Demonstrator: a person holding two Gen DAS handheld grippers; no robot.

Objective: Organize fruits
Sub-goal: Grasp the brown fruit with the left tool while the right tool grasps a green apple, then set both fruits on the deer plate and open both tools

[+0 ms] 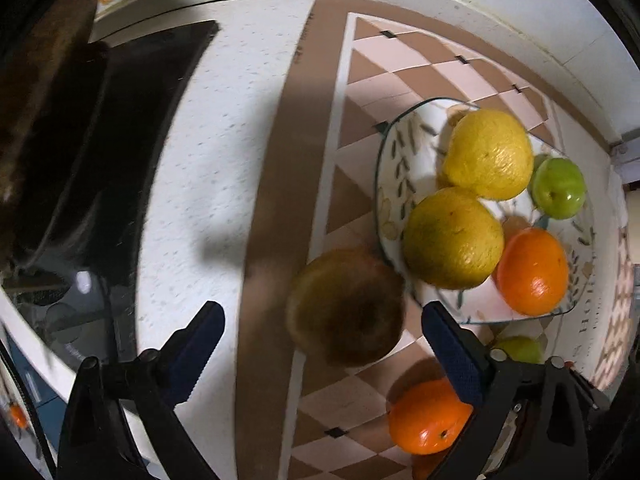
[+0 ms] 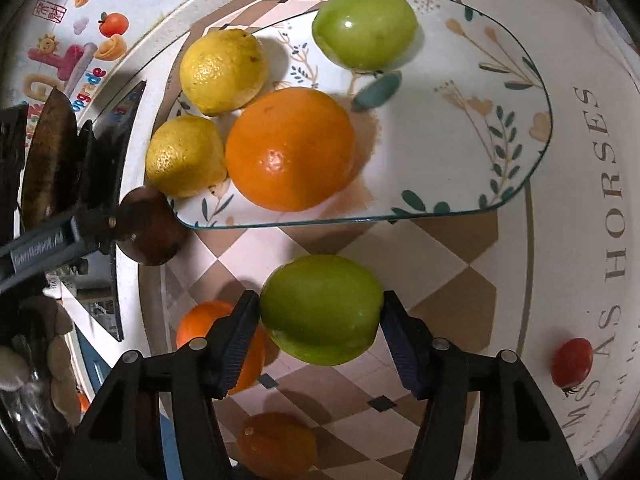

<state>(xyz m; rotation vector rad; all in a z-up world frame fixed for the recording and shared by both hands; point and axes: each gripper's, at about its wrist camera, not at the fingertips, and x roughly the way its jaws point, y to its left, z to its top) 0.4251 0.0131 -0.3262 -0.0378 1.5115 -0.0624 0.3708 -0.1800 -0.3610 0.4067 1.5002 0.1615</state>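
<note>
I have the right gripper (image 2: 320, 320) closed across the widest part of the green apple (image 2: 322, 310) below the plate (image 2: 520, 184); its firm, smooth, slippery skin needs steady pressure, while the left gripper (image 1: 322, 326) stands open around the brown fruit (image 1: 346, 306).

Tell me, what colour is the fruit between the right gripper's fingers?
Green. The fruit shows best in the right wrist view.

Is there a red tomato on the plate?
No, the tomato lies on the mat, well off the plate.
</note>
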